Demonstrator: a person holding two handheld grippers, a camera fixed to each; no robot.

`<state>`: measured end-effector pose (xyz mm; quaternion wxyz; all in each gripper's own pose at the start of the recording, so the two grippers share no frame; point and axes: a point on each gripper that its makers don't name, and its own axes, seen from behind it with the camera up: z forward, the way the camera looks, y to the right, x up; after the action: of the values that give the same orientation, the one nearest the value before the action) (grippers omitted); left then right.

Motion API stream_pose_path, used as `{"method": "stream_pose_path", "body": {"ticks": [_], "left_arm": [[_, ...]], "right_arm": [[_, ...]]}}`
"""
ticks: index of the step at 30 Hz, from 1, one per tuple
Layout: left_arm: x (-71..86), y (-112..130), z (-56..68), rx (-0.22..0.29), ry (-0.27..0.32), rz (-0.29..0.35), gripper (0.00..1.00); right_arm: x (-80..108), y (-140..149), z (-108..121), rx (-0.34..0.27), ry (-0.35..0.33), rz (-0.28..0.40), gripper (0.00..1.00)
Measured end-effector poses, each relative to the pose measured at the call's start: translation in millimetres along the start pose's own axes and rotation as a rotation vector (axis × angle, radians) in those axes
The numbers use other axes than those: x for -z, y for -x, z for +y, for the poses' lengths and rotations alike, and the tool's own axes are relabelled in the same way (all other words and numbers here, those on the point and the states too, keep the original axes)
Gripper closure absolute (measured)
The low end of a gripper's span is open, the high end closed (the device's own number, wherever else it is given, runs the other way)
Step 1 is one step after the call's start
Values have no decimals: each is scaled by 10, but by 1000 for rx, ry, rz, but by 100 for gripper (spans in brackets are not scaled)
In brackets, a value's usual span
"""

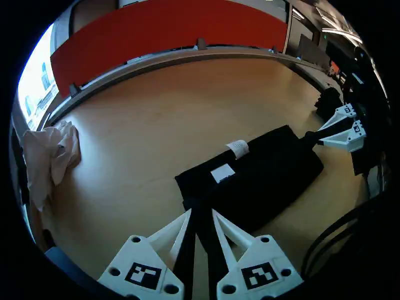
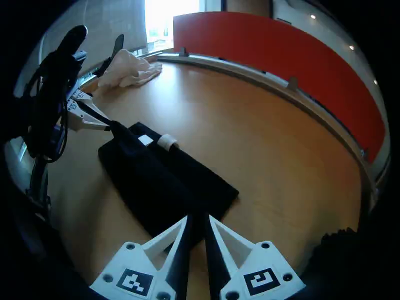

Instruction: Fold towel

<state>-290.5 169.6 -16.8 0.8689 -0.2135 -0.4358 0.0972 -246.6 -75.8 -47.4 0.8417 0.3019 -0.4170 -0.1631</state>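
A black towel (image 1: pixel 260 170) lies folded into a long strip on the wooden table (image 1: pixel 165 115), with white tags (image 1: pixel 238 148) on top. My left gripper (image 1: pixel 201 216) is shut on the towel's near end. The right gripper (image 1: pixel 314 138) shows at the far end, shut on that end of the cloth. In the right gripper view the same black towel (image 2: pixel 160 175) stretches away from my right gripper (image 2: pixel 196 220), which pinches its near end. The left gripper (image 2: pixel 107 125) holds the far end there, with a gloved hand behind it.
A crumpled cream cloth (image 1: pixel 50 150) sits at the table's left edge, seen too as a cream cloth (image 2: pixel 131 69) near the window. A red partition (image 1: pixel 165 30) runs along the table's far side. Cables (image 1: pixel 330 240) hang at the right.
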Motion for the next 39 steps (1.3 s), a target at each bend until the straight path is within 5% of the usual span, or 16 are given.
{"method": "stream_pose_path", "body": {"ticks": [8, 17, 27, 34, 39], "left_arm": [[-132, -9, -34, 18, -12, 6, 83], [-239, -33, -163, 14, -55, 16, 66], [-304, -52, -311, -16, -110, 15, 45], [-307, -82, -384, -21, -130, 17, 31], [-283, -134, -420, -9, -133, 26, 30]], "right_arm": [[-113, 14, 86, -24, 23, -6, 84], [-252, -2, 228, -45, 78, -6, 77], [-311, -39, 388, -49, 137, -9, 40], [-312, -87, 508, -43, 173, -3, 34], [-301, -145, 572, -43, 193, 11, 32]]}}
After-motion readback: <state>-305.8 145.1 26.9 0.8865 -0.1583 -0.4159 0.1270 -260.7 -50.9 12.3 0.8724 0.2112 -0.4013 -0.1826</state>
